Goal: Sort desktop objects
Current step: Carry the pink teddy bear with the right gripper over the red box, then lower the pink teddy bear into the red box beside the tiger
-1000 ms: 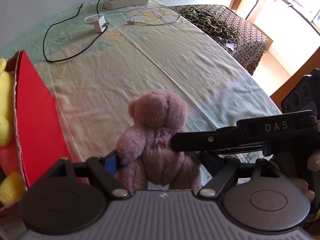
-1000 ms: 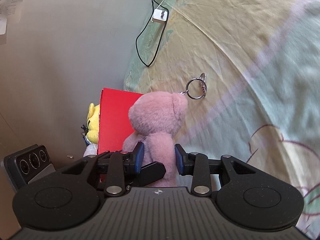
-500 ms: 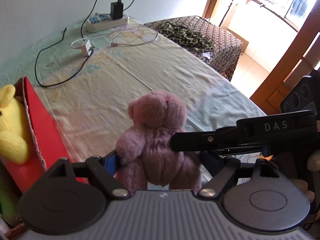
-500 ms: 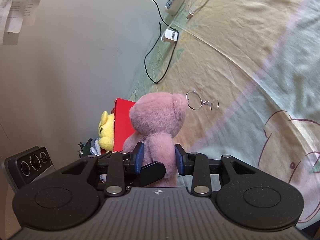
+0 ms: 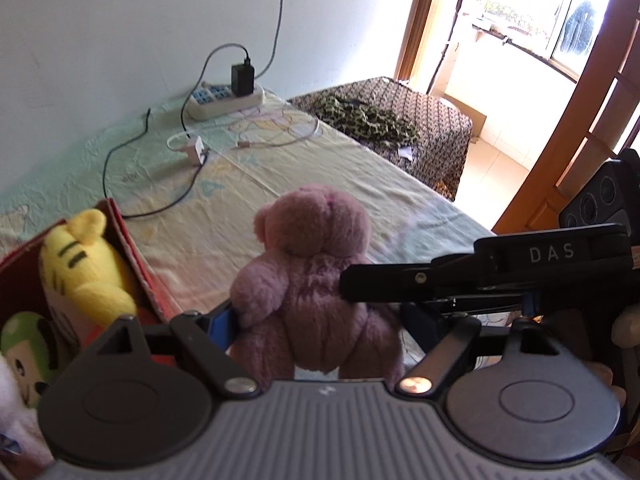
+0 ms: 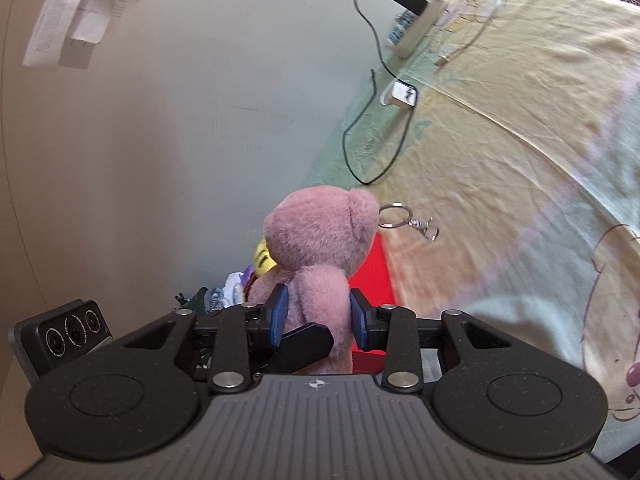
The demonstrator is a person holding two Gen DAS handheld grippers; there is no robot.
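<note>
Left wrist: sheet-covered table, sunlit doorway.

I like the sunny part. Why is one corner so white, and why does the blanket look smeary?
Left wrist view: daylight through the window washes that corner out. Right wrist view: the sheet streaks with motion blur, while the pink bear stays sharp.

Pink bear; red box; yellow striped tiger; pale-yellow cloth.

Daylight floods in through the overexposed doorway; the wall sits in dim shade. Fisheye bending curves the edges, with slight softness.
</note>
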